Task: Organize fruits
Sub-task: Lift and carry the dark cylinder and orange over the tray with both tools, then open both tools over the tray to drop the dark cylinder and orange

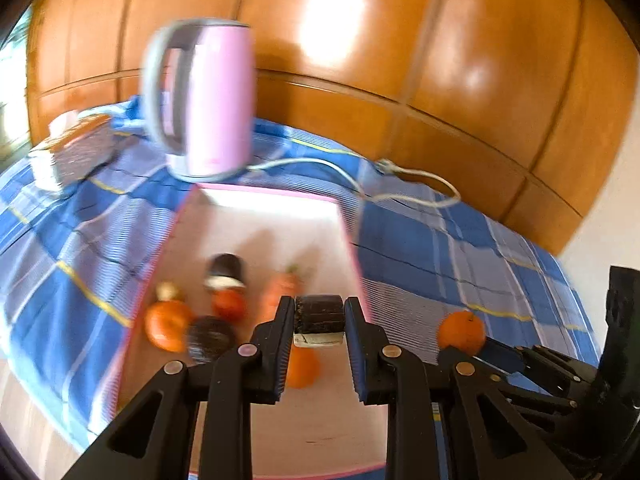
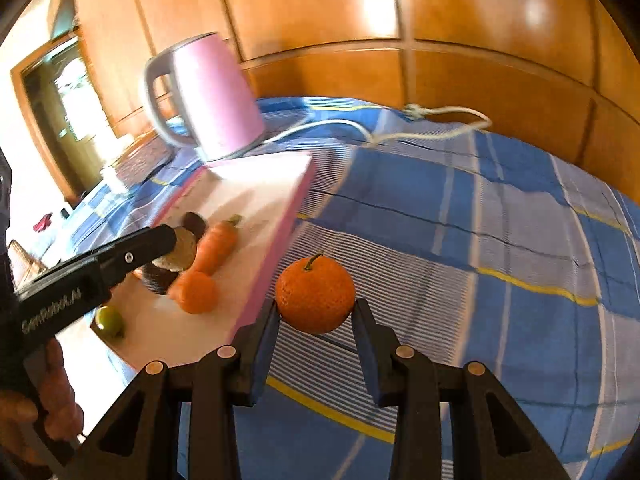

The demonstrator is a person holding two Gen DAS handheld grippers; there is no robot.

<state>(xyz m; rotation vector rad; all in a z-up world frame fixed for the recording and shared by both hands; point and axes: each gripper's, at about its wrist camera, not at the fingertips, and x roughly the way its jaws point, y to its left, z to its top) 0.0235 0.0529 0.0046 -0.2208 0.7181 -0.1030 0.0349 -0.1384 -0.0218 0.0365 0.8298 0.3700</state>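
My left gripper is shut on a dark round fruit half with a pale cut face, held over the pink-rimmed white board. On the board lie a carrot, tangerines, a red fruit and two more dark halves. In the right wrist view my right gripper is shut on a stemmed tangerine, just right of the board over the blue checked cloth. There the left gripper shows beside the carrot, and a small green fruit lies near the board's front.
A pink kettle stands behind the board, its white cord trailing right across the cloth. Books or boxes lie at the back left. A wooden panelled wall closes off the back. A hand grips the left tool.
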